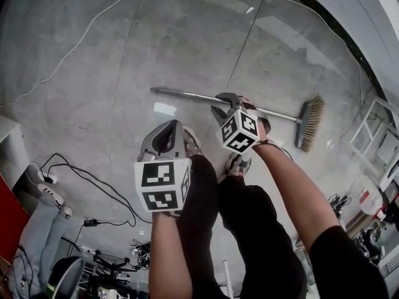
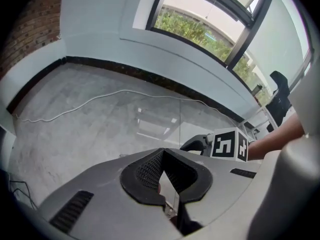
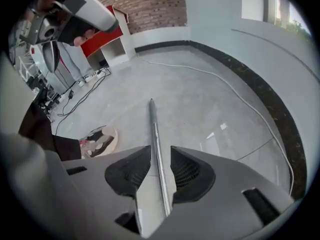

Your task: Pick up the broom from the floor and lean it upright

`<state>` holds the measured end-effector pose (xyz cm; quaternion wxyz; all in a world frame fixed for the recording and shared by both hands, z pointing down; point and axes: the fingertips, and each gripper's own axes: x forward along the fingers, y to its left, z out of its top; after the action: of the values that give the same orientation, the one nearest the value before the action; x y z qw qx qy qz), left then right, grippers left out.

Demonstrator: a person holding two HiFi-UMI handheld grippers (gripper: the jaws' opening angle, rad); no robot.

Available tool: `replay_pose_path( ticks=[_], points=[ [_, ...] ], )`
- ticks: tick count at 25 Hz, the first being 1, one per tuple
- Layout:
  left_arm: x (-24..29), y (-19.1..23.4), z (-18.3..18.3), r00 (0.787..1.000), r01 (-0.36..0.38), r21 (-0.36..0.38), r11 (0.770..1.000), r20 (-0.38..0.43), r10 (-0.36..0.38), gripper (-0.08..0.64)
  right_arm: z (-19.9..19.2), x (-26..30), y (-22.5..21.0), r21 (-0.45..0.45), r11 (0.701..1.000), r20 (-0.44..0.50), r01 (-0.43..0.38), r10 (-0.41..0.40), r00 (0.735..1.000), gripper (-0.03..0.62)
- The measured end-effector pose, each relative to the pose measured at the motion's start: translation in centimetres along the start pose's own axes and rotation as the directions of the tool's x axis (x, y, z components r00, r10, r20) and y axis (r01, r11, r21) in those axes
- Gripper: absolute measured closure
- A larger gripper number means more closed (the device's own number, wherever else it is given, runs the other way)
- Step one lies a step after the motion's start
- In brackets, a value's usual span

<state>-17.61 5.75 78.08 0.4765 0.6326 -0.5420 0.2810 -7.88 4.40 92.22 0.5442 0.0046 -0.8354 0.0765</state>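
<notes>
One broom (image 1: 187, 94) lies flat on the floor (image 1: 112, 67), across the middle of the head view. Its thin handle runs from the centre toward the right, and the bristle head (image 1: 310, 123) is at the right side of the frame. The right gripper (image 1: 222, 103) is low over the handle, about halfway along it. In the right gripper view its jaws stand apart, with the handle (image 3: 155, 134) running up the frame between them. The pads do not press on it, so nothing is grasped yet. The left gripper (image 1: 167, 137) is lower and more to the left in the head view, away from the broom. Its own view shows the jaw tips together, with nothing between them. I judge that the handle is stiff, smooth metal, so it will not bend, but it may slip or turn inside the pads if the grip is weak. The broom looks light, with most of its weight at the bristle head. A hold close to the free end would let the head drop. Therefore the middle of the handle, or a little nearer to the head, seems the better place, and the jaws should close squarely across it. The soft bristles can rest on the floor as a foot when the broom is stood up.
</notes>
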Motion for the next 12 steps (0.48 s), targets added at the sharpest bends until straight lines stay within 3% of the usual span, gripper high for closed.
replay_pose_path(
  ticks=[5,12],
  points=[
    [-0.2,2.3,-1.4,0.999,-0.036,-0.060,0.998,-0.017,0.036,0.554,-0.6,4.1,0.6,-0.075,0.997,-0.056,-0.021,0.017,0.998,0.505],
    [-0.7,3.4,-2.1,0.997,-0.069,-0.069,0.995,-0.022,0.067,0.554,-2.8,8.8,0.5,-0.083,0.996,-0.169,-0.024,0.010,0.986,0.510]
  ],
)
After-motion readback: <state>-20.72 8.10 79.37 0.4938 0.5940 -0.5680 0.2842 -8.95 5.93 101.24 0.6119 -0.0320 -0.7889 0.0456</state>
